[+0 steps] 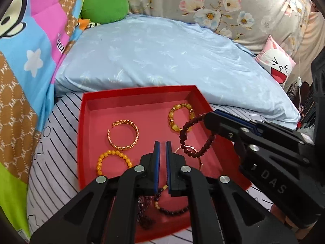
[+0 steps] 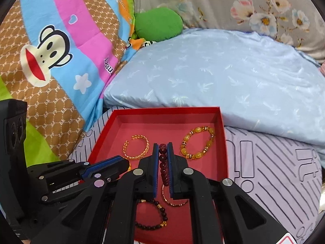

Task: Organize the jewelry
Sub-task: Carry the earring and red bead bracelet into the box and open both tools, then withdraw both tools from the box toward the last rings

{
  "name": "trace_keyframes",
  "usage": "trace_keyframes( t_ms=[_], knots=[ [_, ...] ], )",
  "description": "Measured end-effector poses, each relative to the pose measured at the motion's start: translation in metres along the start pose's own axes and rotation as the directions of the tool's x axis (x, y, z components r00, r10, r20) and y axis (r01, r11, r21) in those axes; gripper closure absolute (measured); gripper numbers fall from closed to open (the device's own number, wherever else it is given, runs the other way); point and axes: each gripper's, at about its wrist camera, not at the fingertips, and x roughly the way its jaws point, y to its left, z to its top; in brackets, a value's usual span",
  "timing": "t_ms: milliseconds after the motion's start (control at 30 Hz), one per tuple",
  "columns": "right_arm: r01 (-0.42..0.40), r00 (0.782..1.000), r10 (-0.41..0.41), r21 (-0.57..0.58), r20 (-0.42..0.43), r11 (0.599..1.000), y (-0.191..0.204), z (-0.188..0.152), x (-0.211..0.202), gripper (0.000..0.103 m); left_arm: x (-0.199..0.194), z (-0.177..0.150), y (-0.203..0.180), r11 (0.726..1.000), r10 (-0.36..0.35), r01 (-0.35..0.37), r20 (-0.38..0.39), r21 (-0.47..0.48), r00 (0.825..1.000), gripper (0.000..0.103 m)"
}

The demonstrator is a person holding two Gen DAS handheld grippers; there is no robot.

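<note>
A red tray (image 1: 130, 93) (image 2: 162, 110) lies on the bed. In it are a gold cuff bangle (image 1: 124, 135) (image 2: 137, 148), a chunky amber bead bracelet (image 1: 178, 117) (image 2: 198, 142), an orange bead bracelet (image 1: 113, 158), a dark bead bracelet with gold beads (image 1: 172, 206) (image 2: 152, 216) and a thin rose-gold bangle (image 2: 172, 200). My right gripper (image 2: 163, 145) (image 1: 207, 116) is shut on a dark red bead bracelet (image 1: 193, 140) (image 2: 162, 162), which hangs over the tray. My left gripper (image 1: 162, 144) (image 2: 124, 162) is shut and empty above the tray's near part.
A light blue pillow (image 1: 162, 57) lies just behind the tray. A colourful cartoon quilt (image 1: 30, 61) rises at the left, with a green cushion (image 1: 105, 7) and a floral cover (image 1: 223, 6) behind. A pink face cushion (image 1: 276, 65) is at far right. The striped sheet (image 2: 274, 172) surrounds the tray.
</note>
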Motion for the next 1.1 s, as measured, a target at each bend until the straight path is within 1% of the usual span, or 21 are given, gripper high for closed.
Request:
trace_keyframes(
  t_ms=[167, 200, 233, 267, 300, 333, 367, 433, 533, 767, 1100],
  knots=[
    [0.009, 0.999, -0.008, 0.026, -0.042, 1.0, -0.011, -0.007, 0.026, 0.095, 0.017, -0.004, 0.005, 0.999, 0.04, -0.04, -0.018, 0.001, 0.999, 0.097],
    [0.013, 0.999, -0.012, 0.028, -0.043, 1.0, -0.012, -0.007, 0.029, 0.092, 0.018, -0.005, 0.007, 0.999, 0.048, -0.048, -0.02, 0.0, 0.999, 0.097],
    [0.019, 0.999, -0.018, 0.028, -0.045, 0.999, -0.013, -0.008, 0.031, 0.09, 0.02, -0.006, 0.008, 0.999, 0.054, -0.054, -0.023, -0.002, 0.998, 0.095],
    [0.026, 0.999, -0.024, 0.029, -0.045, 0.999, -0.014, -0.009, 0.032, 0.09, 0.022, -0.007, 0.01, 0.998, 0.059, -0.059, -0.027, -0.005, 0.998, 0.089],
    [0.032, 0.999, -0.031, 0.03, -0.044, 0.999, -0.015, -0.01, 0.033, 0.085, 0.023, -0.009, 0.012, 0.998, 0.069, -0.069, -0.031, -0.012, 0.997, 0.086],
    [0.039, 0.998, -0.038, 0.029, -0.04, 0.999, -0.017, -0.011, 0.032, 0.079, 0.024, -0.01, 0.013, 0.997, 0.079, -0.079, -0.032, -0.018, 0.996, 0.075],
    [0.046, 0.998, -0.045, 0.029, -0.032, 0.999, -0.018, -0.012, 0.03, 0.077, 0.023, -0.011, 0.014, 0.996, 0.087, -0.087, -0.029, -0.021, 0.996, 0.066],
    [0.053, 0.998, -0.052, 0.025, -0.02, 0.998, -0.018, -0.014, 0.025, 0.075, 0.02, -0.013, 0.015, 0.994, 0.112, -0.112, -0.012, -0.021, 0.994, 0.062],
    [0.06, 0.998, -0.06, 0.017, -0.005, 0.998, -0.017, -0.018, 0.013, 0.074, 0.013, -0.015, 0.014, 0.992, 0.125, -0.125, 0.002, -0.01, 0.992, 0.059],
    [0.055, 0.998, -0.055, 0.003, 0.019, 0.999, -0.007, -0.035, -0.023, 0.073, -0.013, -0.024, 0.008, 0.991, 0.134, -0.134, 0.029, -0.003, 0.991, 0.059],
    [0.056, 0.998, -0.055, -0.013, 0.041, 0.998, 0.015, -0.069, -0.073, 0.072, -0.055, -0.052, -0.008, 0.988, 0.153, -0.153, 0.041, 0.001, 0.987, 0.059]
  ],
)
